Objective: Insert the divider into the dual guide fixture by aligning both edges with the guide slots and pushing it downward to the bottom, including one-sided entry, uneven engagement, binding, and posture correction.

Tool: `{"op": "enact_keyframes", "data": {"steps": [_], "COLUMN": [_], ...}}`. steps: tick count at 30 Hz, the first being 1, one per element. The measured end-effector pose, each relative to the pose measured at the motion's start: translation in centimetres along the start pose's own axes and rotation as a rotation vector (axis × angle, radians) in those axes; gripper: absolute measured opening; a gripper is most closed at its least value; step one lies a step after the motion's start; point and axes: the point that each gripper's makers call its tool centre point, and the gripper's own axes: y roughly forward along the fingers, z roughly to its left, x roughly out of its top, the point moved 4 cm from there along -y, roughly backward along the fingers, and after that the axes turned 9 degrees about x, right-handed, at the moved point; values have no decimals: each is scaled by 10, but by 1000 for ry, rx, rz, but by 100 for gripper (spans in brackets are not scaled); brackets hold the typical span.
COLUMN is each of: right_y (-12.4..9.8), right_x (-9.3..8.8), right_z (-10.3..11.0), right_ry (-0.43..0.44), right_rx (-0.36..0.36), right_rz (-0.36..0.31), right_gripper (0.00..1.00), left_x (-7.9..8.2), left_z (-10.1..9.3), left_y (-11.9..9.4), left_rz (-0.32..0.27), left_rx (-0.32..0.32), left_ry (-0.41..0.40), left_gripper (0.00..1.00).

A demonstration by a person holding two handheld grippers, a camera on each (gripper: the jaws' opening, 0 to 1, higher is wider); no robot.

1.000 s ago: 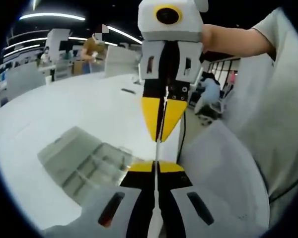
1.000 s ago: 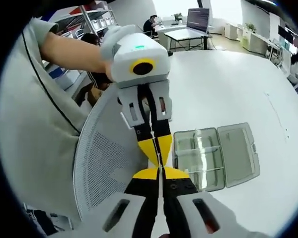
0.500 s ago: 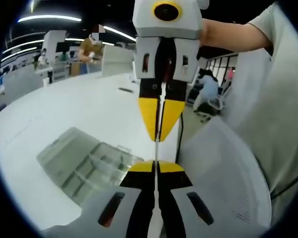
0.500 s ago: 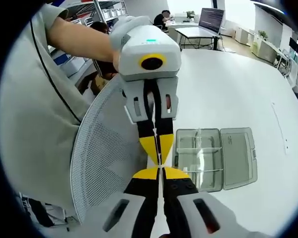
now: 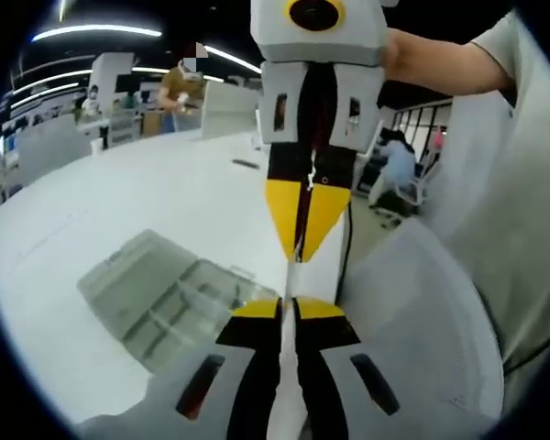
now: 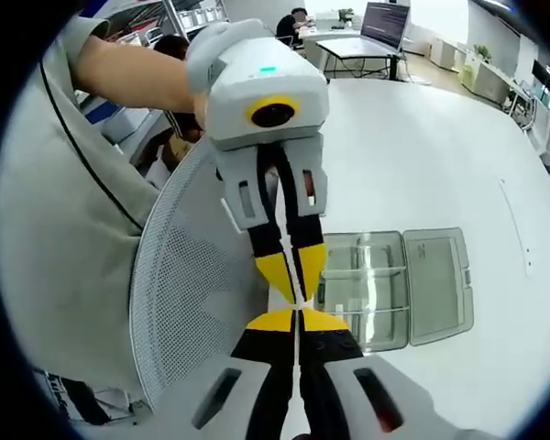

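Both grippers are raised above the bench (image 5: 119,197), tip to tip, pinching one thin white divider (image 5: 291,275) between them. In the left gripper view, the left gripper (image 5: 287,310) has its yellow-tipped fingers (image 5: 254,310) closed narrow on the divider's near edge; the plate runs edge-on up the view's middle as a thin white line. The right gripper (image 5: 304,240) comes in from the top, pointing down, its fingers also closed on the divider's far edge.

In the right gripper view, same grasp seen from the other end: right gripper (image 6: 296,321) rises from the bottom, fingers narrow on the divider (image 6: 297,301); left gripper (image 6: 291,282) hangs from above, clamped on the opposite edge. A hand (image 6: 200,87) and bare forearm hold the left gripper.

The fixture (image 6: 390,289) is a clear plastic compartment box lying open on the bench (image 6: 422,156), lid flat beside the tray, inner partitions visible. In the left gripper view the fixture (image 5: 160,293) sits to the lower left of the grippers. The divider is held clear of the fixture, not in any slot.

A white mesh chair back (image 6: 188,312) is just beside the grippers, with the person's grey shirt (image 6: 55,229) beyond it. Other people and desks are far back in the room.
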Motion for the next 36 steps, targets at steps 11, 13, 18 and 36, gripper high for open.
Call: {"op": "enact_keyframes", "data": {"steps": [11,13,18,36], "right_y": [-3,-3,-3,1], "right_x": [1,1,0,2], "right_z": [-10,-13,-20,-42], "right_ry": [29,39,48,50], "right_rx": [-22,-25,-34,-71], "right_rz": [8,15,26,75], "right_gripper": [0,0,0,0], "left_x": [-1,-2,-4,-11], "left_z": [7,7,10,22], "left_y": [-5,-5,-10,-22], "left_rz": [-20,-20,-27,-18], "left_rx": [75,89,122,250], "left_ry": [-17,-24,-36,-90], "left_gripper": [17,23,28,56]}}
